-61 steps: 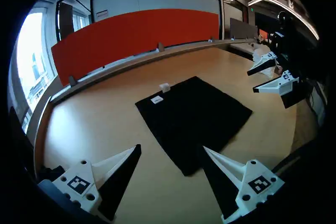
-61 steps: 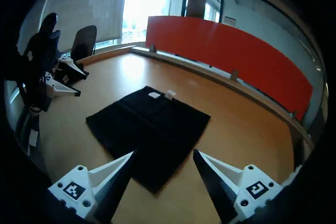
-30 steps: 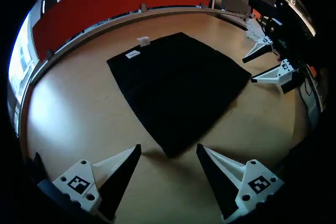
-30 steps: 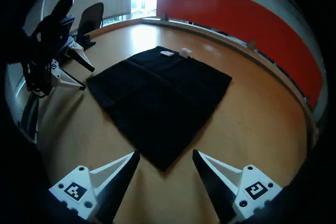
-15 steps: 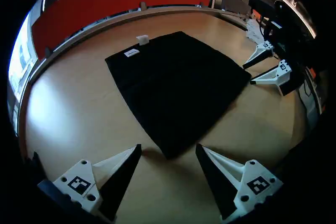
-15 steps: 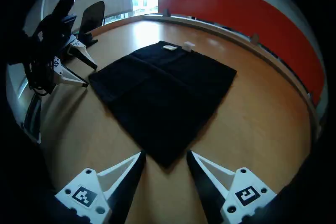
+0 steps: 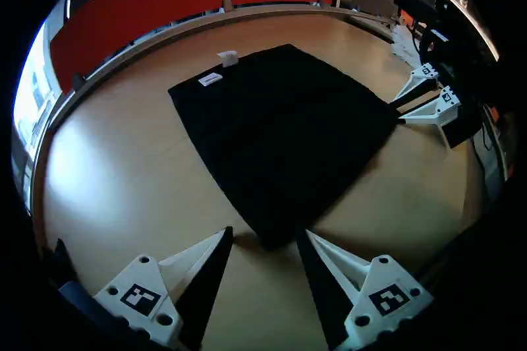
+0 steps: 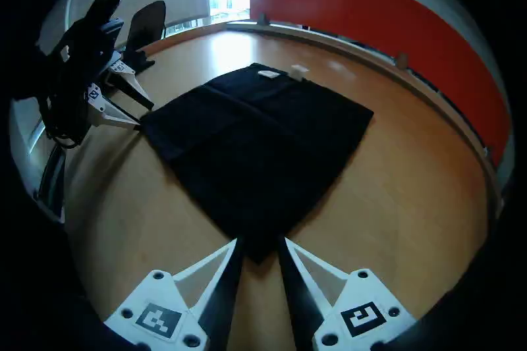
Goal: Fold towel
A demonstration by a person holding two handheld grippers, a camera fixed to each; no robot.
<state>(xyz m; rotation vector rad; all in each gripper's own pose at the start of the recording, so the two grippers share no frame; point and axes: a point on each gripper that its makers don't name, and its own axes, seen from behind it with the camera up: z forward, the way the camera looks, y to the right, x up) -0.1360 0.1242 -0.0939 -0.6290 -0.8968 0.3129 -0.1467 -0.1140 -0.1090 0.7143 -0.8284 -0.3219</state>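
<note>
A black towel (image 7: 283, 127) lies spread flat on the wooden surface (image 7: 112, 173), with a white tag (image 7: 209, 79) near its far edge. In the left gripper view the left claw (image 7: 263, 238) is released: its fingers stand apart on either side of the towel's near corner, low over the wood. In the right gripper view the right claw (image 8: 260, 245) has its fingers narrowly apart around another corner, with cloth filling the gap between them. I cannot tell whether both fingers press on it.
</note>
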